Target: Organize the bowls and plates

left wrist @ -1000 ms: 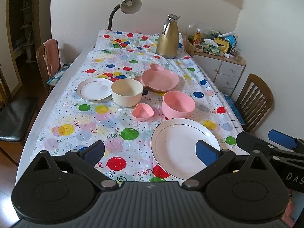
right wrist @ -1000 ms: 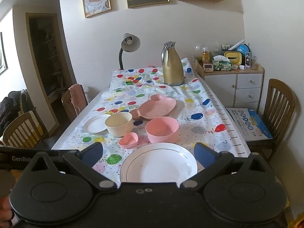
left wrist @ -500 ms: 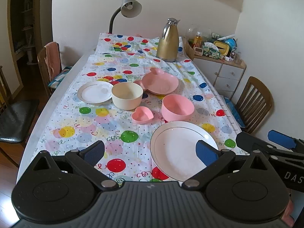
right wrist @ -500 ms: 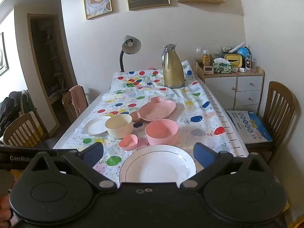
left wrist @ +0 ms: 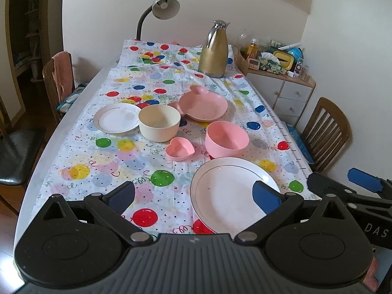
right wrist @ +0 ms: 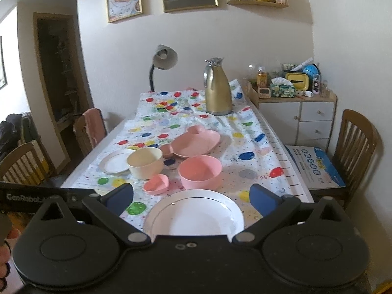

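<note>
A large white plate (left wrist: 227, 193) (right wrist: 196, 213) lies at the table's near edge. Behind it stand a pink bowl (left wrist: 226, 138) (right wrist: 199, 171), a small pink heart dish (left wrist: 179, 149) (right wrist: 156, 183), a cream bowl (left wrist: 159, 122) (right wrist: 145, 162), a small white plate (left wrist: 115, 121) (right wrist: 114, 163) and a pink mouse-shaped plate (left wrist: 203, 104) (right wrist: 193, 142). My left gripper (left wrist: 193, 196) is open and empty above the near edge. My right gripper (right wrist: 191, 197) is open and empty over the large plate; it shows in the left wrist view (left wrist: 343, 183).
A gold thermos jug (left wrist: 213, 51) (right wrist: 218, 88) and a desk lamp (left wrist: 163, 7) stand at the far end. A cluttered white cabinet (right wrist: 296, 117) and a wooden chair (right wrist: 352, 147) stand to the right. More chairs (left wrist: 60, 78) stand to the left.
Both views have tilted up slightly and pulled back a little, so the dishes sit lower in frame. Nothing on the table has moved. Both grippers stay open.
</note>
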{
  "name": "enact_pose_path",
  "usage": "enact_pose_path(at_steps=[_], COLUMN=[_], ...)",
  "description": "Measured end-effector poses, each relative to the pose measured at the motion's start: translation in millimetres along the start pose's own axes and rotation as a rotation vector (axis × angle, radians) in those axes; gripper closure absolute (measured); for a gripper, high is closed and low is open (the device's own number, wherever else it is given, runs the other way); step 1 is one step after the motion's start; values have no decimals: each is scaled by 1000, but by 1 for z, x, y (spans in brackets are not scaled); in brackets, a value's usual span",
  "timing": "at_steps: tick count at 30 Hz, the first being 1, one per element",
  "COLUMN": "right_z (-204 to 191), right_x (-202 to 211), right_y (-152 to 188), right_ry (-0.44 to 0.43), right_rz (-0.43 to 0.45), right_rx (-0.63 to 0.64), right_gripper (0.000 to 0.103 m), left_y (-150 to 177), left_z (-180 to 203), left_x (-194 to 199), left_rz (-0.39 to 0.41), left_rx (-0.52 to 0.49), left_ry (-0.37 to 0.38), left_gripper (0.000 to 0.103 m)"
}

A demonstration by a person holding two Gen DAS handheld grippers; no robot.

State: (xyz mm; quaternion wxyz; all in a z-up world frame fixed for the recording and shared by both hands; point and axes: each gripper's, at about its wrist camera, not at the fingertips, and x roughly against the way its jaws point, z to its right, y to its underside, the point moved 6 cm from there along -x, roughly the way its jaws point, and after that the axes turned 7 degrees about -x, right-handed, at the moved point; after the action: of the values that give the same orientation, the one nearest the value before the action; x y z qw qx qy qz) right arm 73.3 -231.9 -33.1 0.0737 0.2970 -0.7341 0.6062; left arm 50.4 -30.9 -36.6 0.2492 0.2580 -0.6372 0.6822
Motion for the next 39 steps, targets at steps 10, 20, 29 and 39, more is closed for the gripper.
enact_pose_path(at_steps=[10, 20, 29, 39], right_z=[30, 62, 91, 99], right_x=[-61, -131, -170, -182], right_y=[28, 59, 78, 76], right_ry=[91, 141, 139, 82], right_rz=[-111, -322, -483, -521], right_rx=[38, -59, -185, -221], right_gripper=[3, 22, 50, 82], left_y=[7, 21, 24, 28], left_z=[-7, -3, -5, 2], left_x=[-76, -149, -190, -206], left_rz=[-79, -164, -260, -326], left_rx=[-53, -104, -68, -31], left_ry=[23, 47, 56, 93], left_gripper=[0, 1, 18, 56])
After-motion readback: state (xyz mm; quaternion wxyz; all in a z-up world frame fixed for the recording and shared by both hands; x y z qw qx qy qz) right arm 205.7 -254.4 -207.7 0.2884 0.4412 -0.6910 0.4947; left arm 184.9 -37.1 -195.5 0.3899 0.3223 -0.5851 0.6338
